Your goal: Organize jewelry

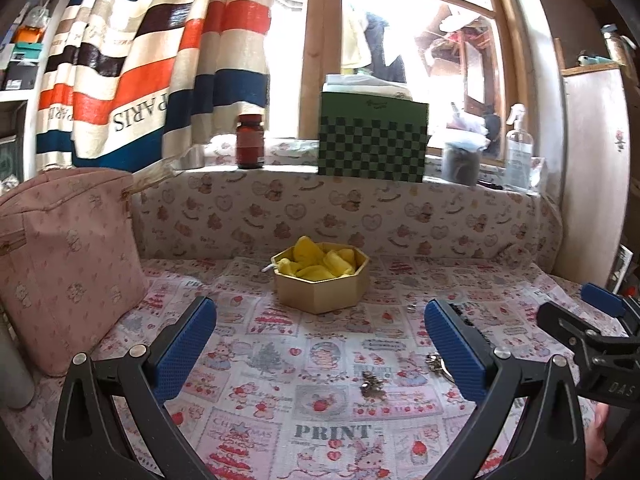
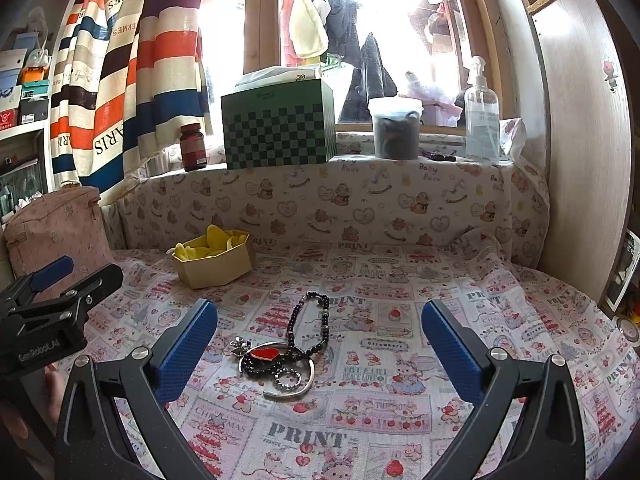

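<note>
A gold hexagonal box (image 1: 320,286) lined with yellow padding stands on the patterned cloth; it also shows in the right wrist view (image 2: 214,266). A black bead necklace (image 2: 312,326), a red heart piece (image 2: 266,353), a silver bangle (image 2: 292,390) and a small ring (image 2: 287,379) lie piled between the fingers of my right gripper (image 2: 320,344), which is open and empty. My left gripper (image 1: 320,344) is open and empty, in front of the box. A small charm (image 1: 371,385) and a silver piece (image 1: 437,362) lie near its right finger.
A pink fabric bag (image 1: 68,264) stands at the left. On the ledge behind are a green checkered box (image 1: 372,140), a brown bottle (image 1: 250,142), a dark tub (image 2: 396,128) and a spray bottle (image 2: 482,116). A wooden cabinet (image 2: 580,140) bounds the right.
</note>
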